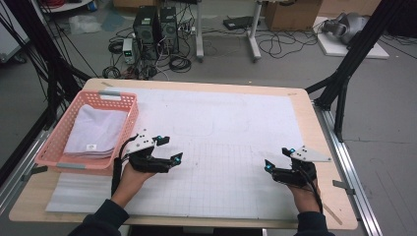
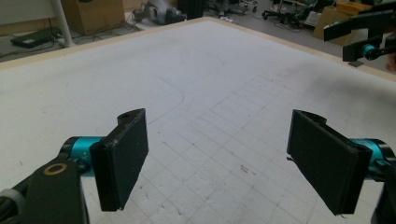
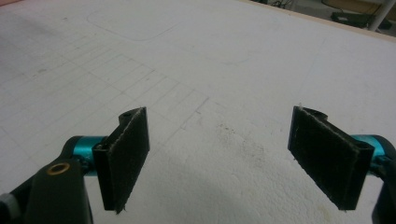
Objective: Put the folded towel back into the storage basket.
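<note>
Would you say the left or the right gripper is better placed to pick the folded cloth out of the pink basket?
Probably the left. The left gripper is open beside the pink basket holding the folded cloth; the right gripper, also open, is across the table.

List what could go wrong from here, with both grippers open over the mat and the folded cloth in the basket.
1. The left gripper sits close to the pink basket; reaching in could knock its near wall and shift it.
2. The folded cloth lies flat and stacked, so the fingers may pinch one layer and unfold it.
3. The right gripper is far across the white mat, so its help would come late.
</note>
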Action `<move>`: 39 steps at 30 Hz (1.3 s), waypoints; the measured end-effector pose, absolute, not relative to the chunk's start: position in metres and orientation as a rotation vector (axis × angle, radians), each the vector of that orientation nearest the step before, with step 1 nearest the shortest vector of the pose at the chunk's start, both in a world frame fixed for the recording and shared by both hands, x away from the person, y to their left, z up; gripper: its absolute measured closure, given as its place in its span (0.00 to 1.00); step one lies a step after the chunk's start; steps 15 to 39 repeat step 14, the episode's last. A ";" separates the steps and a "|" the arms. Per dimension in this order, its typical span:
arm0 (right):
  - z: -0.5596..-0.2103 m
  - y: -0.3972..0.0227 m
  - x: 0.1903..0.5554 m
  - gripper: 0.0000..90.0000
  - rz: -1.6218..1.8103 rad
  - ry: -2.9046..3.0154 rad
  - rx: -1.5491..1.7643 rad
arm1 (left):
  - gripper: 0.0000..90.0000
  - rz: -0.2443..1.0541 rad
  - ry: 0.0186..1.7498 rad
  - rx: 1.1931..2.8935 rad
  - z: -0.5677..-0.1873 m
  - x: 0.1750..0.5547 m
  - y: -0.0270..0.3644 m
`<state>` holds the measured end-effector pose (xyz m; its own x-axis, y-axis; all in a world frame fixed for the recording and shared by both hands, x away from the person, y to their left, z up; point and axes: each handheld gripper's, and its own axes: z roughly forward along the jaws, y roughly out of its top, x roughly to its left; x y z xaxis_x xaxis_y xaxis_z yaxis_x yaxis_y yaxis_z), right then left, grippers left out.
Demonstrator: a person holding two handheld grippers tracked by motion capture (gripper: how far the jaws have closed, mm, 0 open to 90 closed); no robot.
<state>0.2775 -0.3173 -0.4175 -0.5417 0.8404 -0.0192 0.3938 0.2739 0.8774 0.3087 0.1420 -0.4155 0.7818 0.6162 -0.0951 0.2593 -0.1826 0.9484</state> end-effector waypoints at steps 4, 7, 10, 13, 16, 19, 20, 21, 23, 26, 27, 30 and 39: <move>-0.418 -0.317 0.278 0.22 1.208 2.061 1.105 | 0.23 0.362 0.692 1.764 -0.420 0.309 0.143; -0.417 -0.317 0.278 0.22 1.210 2.060 1.109 | 0.23 0.364 0.695 1.761 -0.421 0.308 0.143; -0.418 -0.317 0.278 0.22 1.208 2.061 1.105 | 0.23 0.360 0.695 1.766 -0.422 0.308 0.143; -0.418 -0.317 0.278 0.22 1.212 2.061 1.111 | 0.23 0.355 0.699 1.765 -0.423 0.308 0.143; -0.418 -0.317 0.278 0.22 1.214 2.059 1.110 | 0.23 0.356 0.696 1.767 -0.423 0.308 0.143; -0.418 -0.317 0.278 0.22 1.214 2.059 1.110 | 0.23 0.356 0.696 1.767 -0.423 0.308 0.143; -0.418 -0.317 0.278 0.22 1.214 2.059 1.110 | 0.23 0.356 0.696 1.767 -0.423 0.308 0.143; -0.418 -0.317 0.278 0.22 1.214 2.059 1.110 | 0.23 0.356 0.696 1.767 -0.423 0.308 0.143; -0.418 -0.317 0.278 0.22 1.214 2.059 1.110 | 0.23 0.356 0.696 1.767 -0.423 0.308 0.143; -0.418 -0.317 0.278 0.22 1.214 2.059 1.110 | 0.23 0.356 0.696 1.767 -0.423 0.308 0.143; -0.418 -0.317 0.278 0.22 1.214 2.059 1.110 | 0.23 0.356 0.696 1.767 -0.423 0.308 0.143; -0.418 -0.317 0.278 0.22 1.214 2.059 1.110 | 0.23 0.356 0.696 1.767 -0.423 0.308 0.143; -0.418 -0.317 0.278 0.22 1.214 2.059 1.110 | 0.23 0.356 0.696 1.767 -0.423 0.308 0.143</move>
